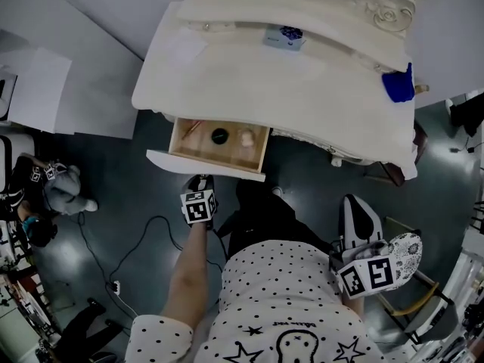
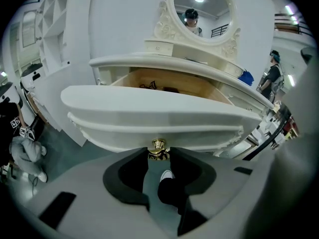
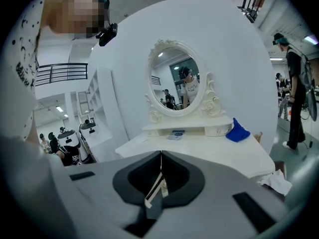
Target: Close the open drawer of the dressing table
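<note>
Below the table's front edge, in the head view, the drawer is seen pulled out, with the left tool at its front panel. In the left gripper view, the drawer's brass knob is clamped between that tool's jaws. In the right gripper view, the right tool is shown clenched, well apart from the table.

Claw tight on gold drawer knob

Three views set around one surface
It and the open drawer are looked steeply down on from head height; the drawer's knob is faced from close and low along the left hand-held gripper; the same surface is seen from farther back, facing the mirror, along the right hand-held gripper.
</note>
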Demonstrator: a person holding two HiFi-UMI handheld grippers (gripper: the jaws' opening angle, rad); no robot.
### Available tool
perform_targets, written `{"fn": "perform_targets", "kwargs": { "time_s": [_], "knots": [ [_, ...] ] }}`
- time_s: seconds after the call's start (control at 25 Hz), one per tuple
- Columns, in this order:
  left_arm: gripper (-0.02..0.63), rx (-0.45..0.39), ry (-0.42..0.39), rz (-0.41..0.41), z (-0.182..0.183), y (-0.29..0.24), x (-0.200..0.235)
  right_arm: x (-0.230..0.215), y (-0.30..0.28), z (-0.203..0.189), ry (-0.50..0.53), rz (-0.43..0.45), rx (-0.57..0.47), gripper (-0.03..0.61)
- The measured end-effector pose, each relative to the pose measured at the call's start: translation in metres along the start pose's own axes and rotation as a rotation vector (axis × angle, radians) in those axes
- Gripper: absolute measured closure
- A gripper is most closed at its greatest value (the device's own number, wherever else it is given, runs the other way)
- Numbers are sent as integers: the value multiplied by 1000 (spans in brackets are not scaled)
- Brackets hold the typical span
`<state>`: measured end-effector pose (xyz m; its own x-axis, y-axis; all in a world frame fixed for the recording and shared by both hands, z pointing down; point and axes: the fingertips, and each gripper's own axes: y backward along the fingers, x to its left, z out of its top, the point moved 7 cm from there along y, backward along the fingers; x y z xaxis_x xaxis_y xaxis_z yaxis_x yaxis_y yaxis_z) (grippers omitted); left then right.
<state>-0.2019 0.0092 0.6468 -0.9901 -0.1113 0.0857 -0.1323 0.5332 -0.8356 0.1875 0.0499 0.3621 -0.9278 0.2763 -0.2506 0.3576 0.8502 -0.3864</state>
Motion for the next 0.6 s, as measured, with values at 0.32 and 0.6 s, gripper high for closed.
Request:
{"fn": "perform_targets", "kwargs": {
  "time_s": [0.32, 0.6],
  "knots": [
    [463, 8, -9, -28, 19, -12, -1, 3, -6, 5, -4, -31, -6, 569],
    [463, 40, -20, -53, 32, -18, -1, 12, -15, 15, -29, -65, 4, 569]
  ]
}}
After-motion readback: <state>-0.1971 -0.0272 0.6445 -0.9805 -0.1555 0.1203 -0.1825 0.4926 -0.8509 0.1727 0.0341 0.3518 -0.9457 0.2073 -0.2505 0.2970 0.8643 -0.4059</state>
